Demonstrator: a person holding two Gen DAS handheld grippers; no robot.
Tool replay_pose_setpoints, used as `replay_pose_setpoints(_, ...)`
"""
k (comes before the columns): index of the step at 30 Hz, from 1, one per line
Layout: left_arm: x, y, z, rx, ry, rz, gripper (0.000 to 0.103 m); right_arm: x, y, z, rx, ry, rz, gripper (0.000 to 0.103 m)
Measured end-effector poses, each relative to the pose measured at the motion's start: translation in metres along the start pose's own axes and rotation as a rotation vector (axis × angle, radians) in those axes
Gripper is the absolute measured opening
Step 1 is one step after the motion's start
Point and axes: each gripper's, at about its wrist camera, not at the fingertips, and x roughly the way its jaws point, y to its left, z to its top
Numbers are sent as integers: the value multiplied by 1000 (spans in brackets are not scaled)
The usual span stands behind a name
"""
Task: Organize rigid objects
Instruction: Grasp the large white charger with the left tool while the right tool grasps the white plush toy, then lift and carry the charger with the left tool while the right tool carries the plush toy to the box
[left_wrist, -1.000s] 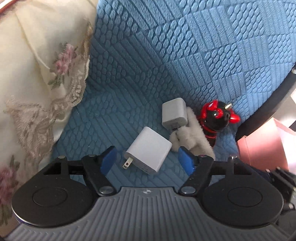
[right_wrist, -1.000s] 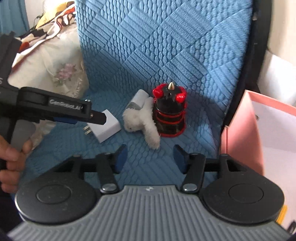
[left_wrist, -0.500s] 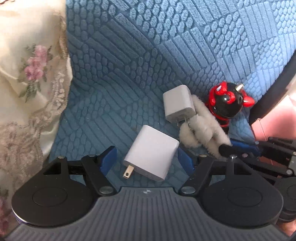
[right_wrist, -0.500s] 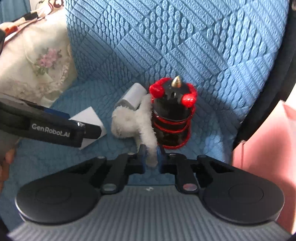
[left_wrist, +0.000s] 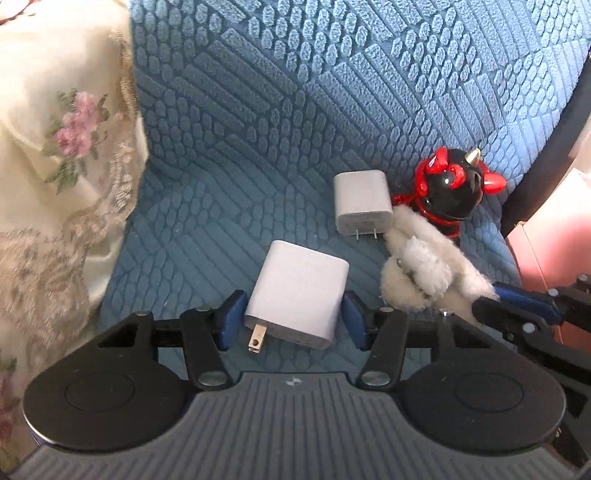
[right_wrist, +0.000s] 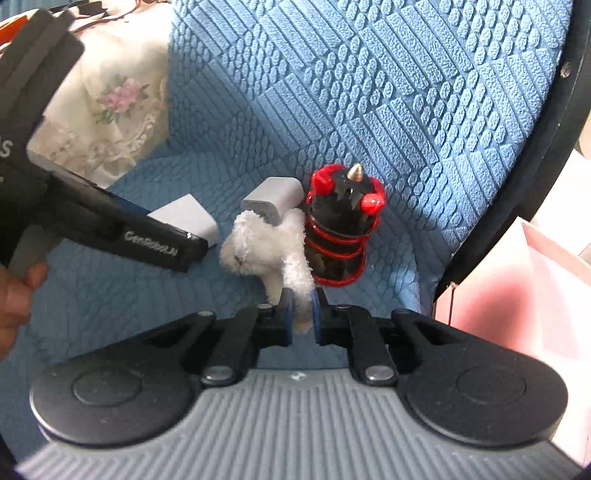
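On a blue quilted chair seat (left_wrist: 229, 206) lie a large white charger (left_wrist: 299, 299), a smaller white charger (left_wrist: 360, 201), a white fluffy toy (left_wrist: 421, 273) and a black-and-red horned figurine (left_wrist: 450, 188). My left gripper (left_wrist: 290, 319) is open with its jaws on either side of the large charger; small gaps show. My right gripper (right_wrist: 302, 312) is shut on a limb of the fluffy toy (right_wrist: 269, 247), in front of the figurine (right_wrist: 341, 229). The small charger (right_wrist: 275, 199) lies behind the toy.
A cream floral lace cloth (left_wrist: 55, 155) covers the left side. A pink box (right_wrist: 517, 295) stands at the right past the chair's black frame (right_wrist: 517, 184). The chair back (right_wrist: 369, 81) rises behind the objects.
My left gripper moved forward so the large charger sits between its jaws, and the jaws narrowed. My right gripper closed on the fluffy toy's limb.
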Motion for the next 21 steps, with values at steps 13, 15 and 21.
replay_pose_setpoints(13,-62,-4,-53,-79,-27,-57,57,-54,10,-24,43,-31,-41,13)
replay_pose_setpoints(15,-72,-5,-66,-85,-23,-60,57,-64,17,-30,49,-32,-43,12)
replay_pose_setpoints(21,-91,-5,-95,-112,-22,-54,57,-93,41,-50,29,-39,-42,11)
